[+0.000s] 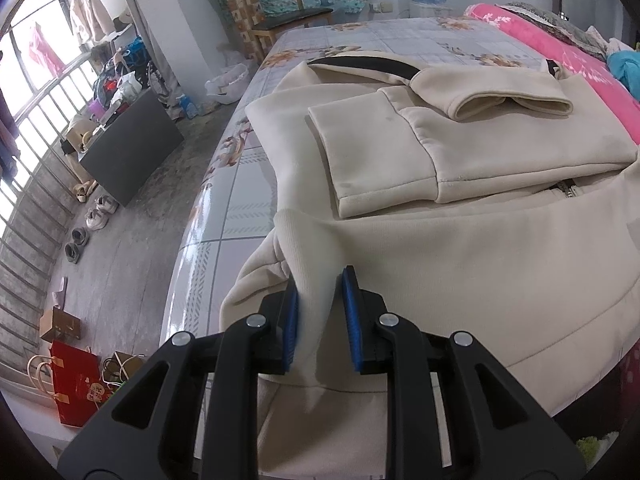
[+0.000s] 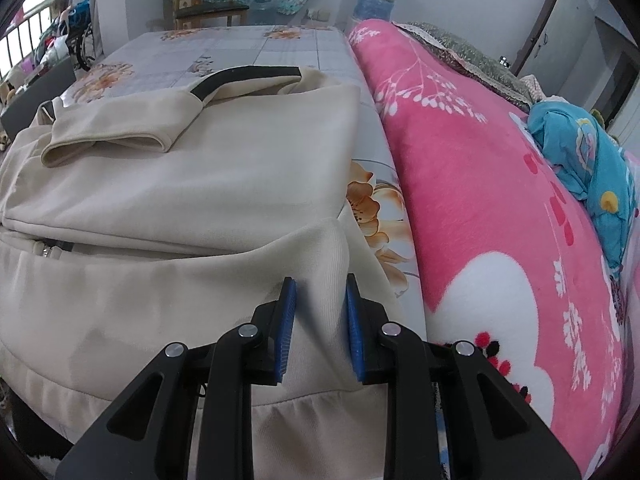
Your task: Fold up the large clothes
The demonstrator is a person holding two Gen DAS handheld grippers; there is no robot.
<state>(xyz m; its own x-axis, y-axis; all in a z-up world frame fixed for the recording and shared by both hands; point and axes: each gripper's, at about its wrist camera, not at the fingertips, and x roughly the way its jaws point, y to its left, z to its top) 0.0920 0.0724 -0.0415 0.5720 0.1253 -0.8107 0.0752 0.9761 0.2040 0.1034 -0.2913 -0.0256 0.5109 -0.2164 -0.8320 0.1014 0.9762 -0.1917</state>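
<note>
we have the cream fleece zip jacket point(image 1: 460, 240) spread on the floral bedsheet point(image 1: 240, 208), sleeves folded across it ahead of our fingers. our left gripper point(image 1: 320, 316) and right gripper point(image 2: 318, 320) each pinch its ribbed hem, jaws narrow. a pink plush blanket point(image 2: 500, 220) lies right of the right fingers.

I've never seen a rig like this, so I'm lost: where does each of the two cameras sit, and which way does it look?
Left wrist: on the left gripper, looking down along its jaws, which pinch the cream jacket; floor and window beyond.
Right wrist: on the right gripper, jaws pinching the jacket's other hem corner; pink blanket alongside.
Of the person, nothing shows.
Shared: the jacket, its folded sleeves, the floral bed sheet, the wooden chair.
</note>
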